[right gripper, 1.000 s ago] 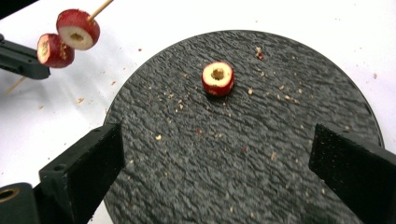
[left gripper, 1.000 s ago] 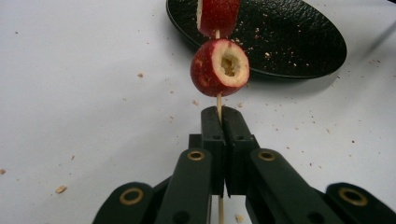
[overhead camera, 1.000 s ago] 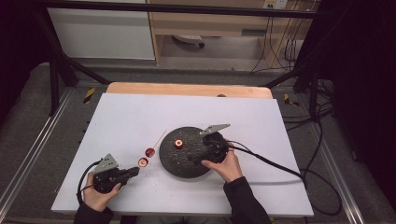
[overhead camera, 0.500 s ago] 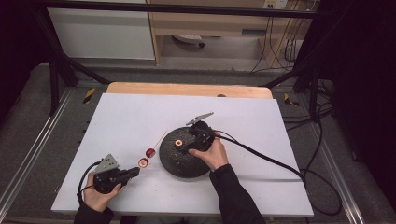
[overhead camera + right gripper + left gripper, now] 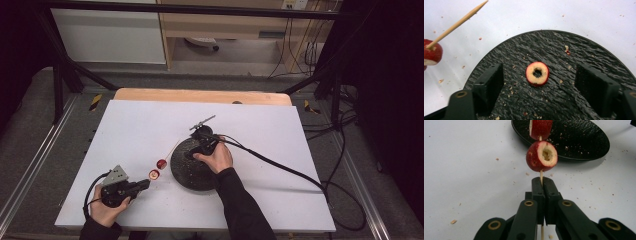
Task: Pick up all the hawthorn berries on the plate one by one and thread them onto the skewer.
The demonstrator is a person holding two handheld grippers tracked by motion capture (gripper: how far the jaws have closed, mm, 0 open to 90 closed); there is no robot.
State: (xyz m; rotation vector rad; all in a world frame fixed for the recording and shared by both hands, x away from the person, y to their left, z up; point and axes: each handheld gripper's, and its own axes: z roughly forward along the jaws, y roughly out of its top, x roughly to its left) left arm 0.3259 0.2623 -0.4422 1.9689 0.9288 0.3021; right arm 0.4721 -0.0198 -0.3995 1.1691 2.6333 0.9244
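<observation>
My left gripper (image 5: 145, 184) (image 5: 541, 183) is shut on a thin wooden skewer (image 5: 541, 173) near the table's front left. Two red fruit pieces (image 5: 541, 156) (image 5: 157, 169) are threaded on it, and its tip (image 5: 459, 21) points toward the black round plate (image 5: 192, 175) (image 5: 554, 47). One red-rimmed fruit ring (image 5: 537, 73) lies flat on the plate. My right gripper (image 5: 193, 151) (image 5: 541, 80) hangs over the plate, open, with its jaws standing either side of the ring and not touching it.
Crumbs are scattered on the plate and the white table top (image 5: 280, 145). The right gripper's black cable (image 5: 280, 167) trails off to the right. A wooden strip (image 5: 200, 96) runs along the table's far edge.
My right gripper has moved left and farther away across the plate and now covers the fruit ring from above. The left gripper and skewer have stayed put.
</observation>
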